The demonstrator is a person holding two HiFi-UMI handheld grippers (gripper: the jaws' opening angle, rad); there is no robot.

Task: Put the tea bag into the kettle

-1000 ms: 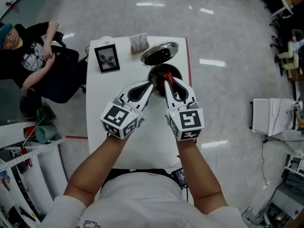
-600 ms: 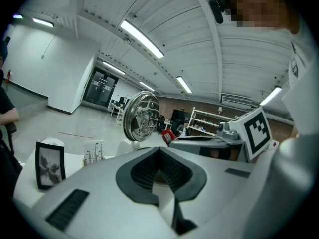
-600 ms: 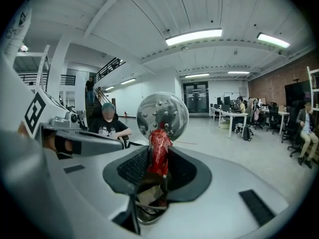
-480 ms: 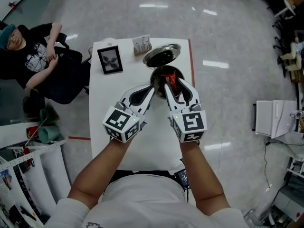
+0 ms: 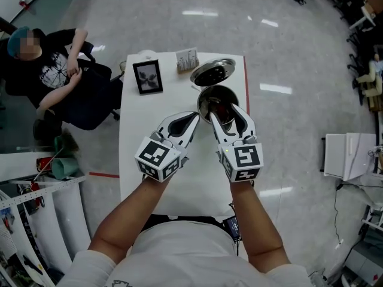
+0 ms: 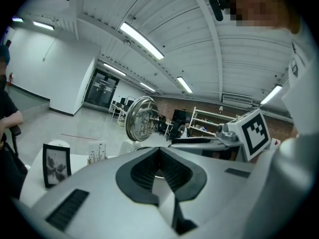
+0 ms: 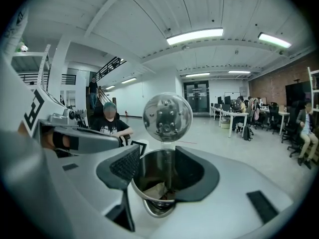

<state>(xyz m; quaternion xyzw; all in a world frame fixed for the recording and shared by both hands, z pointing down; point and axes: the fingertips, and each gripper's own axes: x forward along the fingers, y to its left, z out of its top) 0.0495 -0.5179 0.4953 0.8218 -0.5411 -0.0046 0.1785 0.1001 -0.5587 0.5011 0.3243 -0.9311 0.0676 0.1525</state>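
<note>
The steel kettle (image 5: pixel 216 100) stands open at the far right of the white table (image 5: pixel 161 184), its hinged lid (image 5: pixel 212 72) tipped back. My right gripper (image 5: pixel 223 110) hangs over the kettle's mouth; its jaws have just been opening and now stand wide with nothing between them. In the right gripper view (image 7: pixel 157 156) the tea bag (image 7: pixel 153 189) lies pale at the bottom of the kettle (image 7: pixel 160 209), below the round lid (image 7: pixel 167 117). My left gripper (image 5: pixel 195 119) sits just left of the kettle, shut and empty. Its own view (image 6: pixel 159 152) shows the lid (image 6: pixel 141 119) ahead.
A black picture frame (image 5: pixel 148 76) and a small printed box (image 5: pixel 187 59) stand at the table's far end. A person (image 5: pixel 54 76) sits on a chair left of the table. The kettle is close to the table's right edge, marked by red tape (image 5: pixel 245 82).
The right jaws went from shut on the red-tagged tea bag above the kettle to wide apart. The tea bag has dropped out of them into the kettle. Both hands stayed put.
</note>
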